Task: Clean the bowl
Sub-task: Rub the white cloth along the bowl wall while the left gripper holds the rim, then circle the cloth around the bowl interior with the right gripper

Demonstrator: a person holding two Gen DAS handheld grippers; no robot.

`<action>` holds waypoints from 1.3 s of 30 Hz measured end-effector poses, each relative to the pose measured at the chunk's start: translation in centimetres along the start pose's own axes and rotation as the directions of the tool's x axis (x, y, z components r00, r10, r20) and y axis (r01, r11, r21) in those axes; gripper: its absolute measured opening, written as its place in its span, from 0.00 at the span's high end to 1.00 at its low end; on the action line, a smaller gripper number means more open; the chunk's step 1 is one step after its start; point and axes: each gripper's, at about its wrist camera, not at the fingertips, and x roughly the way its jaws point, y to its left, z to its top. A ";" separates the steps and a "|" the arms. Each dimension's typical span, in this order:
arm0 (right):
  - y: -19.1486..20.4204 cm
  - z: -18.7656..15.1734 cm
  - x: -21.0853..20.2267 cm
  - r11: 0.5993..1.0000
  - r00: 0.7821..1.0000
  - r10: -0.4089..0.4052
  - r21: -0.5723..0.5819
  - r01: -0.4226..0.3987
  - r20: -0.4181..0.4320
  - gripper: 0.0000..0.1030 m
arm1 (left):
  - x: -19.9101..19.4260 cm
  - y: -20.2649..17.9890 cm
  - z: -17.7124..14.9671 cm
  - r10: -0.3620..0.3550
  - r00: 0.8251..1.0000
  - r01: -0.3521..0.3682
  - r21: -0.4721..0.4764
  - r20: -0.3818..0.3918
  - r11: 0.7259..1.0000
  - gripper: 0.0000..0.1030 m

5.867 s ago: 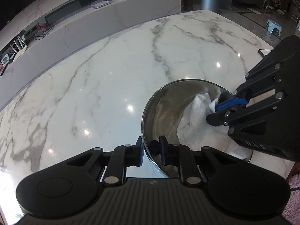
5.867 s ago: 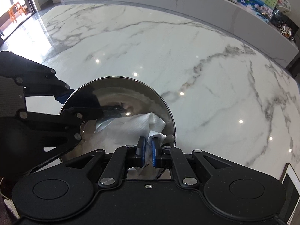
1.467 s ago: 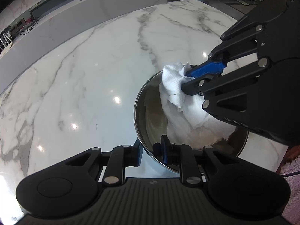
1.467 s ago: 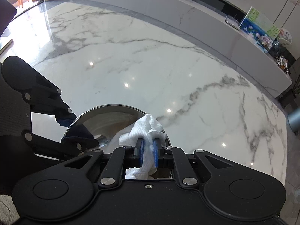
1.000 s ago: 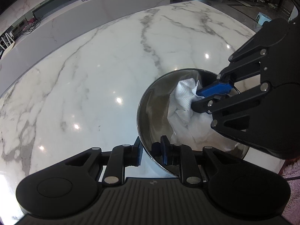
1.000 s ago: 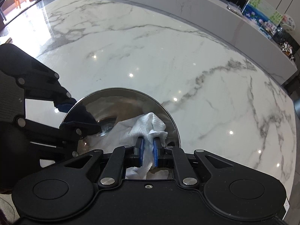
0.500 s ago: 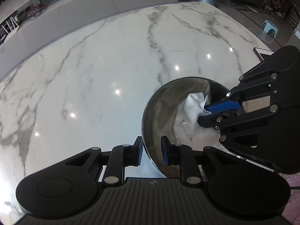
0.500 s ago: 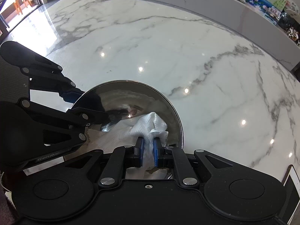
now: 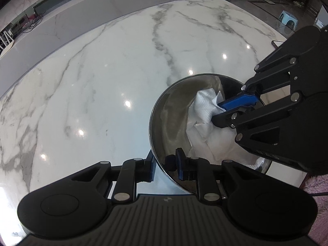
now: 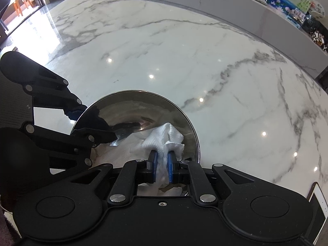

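The left tool (image 9: 165,163) is clamping the thin rim of the steel bowl (image 9: 174,119), lower right on the tabletop (image 9: 102,82) (likely slippery, light); the right tool (image 10: 161,162) is pinching a soft paper towel (image 10: 164,137) inside.

Home living room, marble table (image 9: 123,65), long media console (image 10: 225,6), stool (image 9: 288,19)

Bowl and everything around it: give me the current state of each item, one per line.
Bowl: steel, on the marble table, rim clamped by the left tool.
Paper towel: crumpled, inside the bowl, pinched by the right tool.
Left tool: shut on the bowl's near rim, one finger inside, one outside.
Right tool: shut on the towel, reaching into the bowl.
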 end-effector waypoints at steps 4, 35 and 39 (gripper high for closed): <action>0.0 0.7 -0.1 1.000 0.999 -0.022 -0.022 0.022 0.026 0.92 | 0.1 0.0 0.1 -0.001 1.000 0.001 0.008 0.003 1.000 0.82; -1.8 0.9 1.0 0.992 0.996 0.094 0.088 -0.093 -0.005 0.91 | 1.3 1.0 2.1 0.052 0.998 -0.052 0.001 0.028 0.999 0.81; -1.8 0.6 0.8 0.988 0.992 0.124 0.094 -0.122 -0.012 0.91 | 1.4 1.0 2.1 0.050 0.998 -0.050 0.004 0.026 0.999 0.81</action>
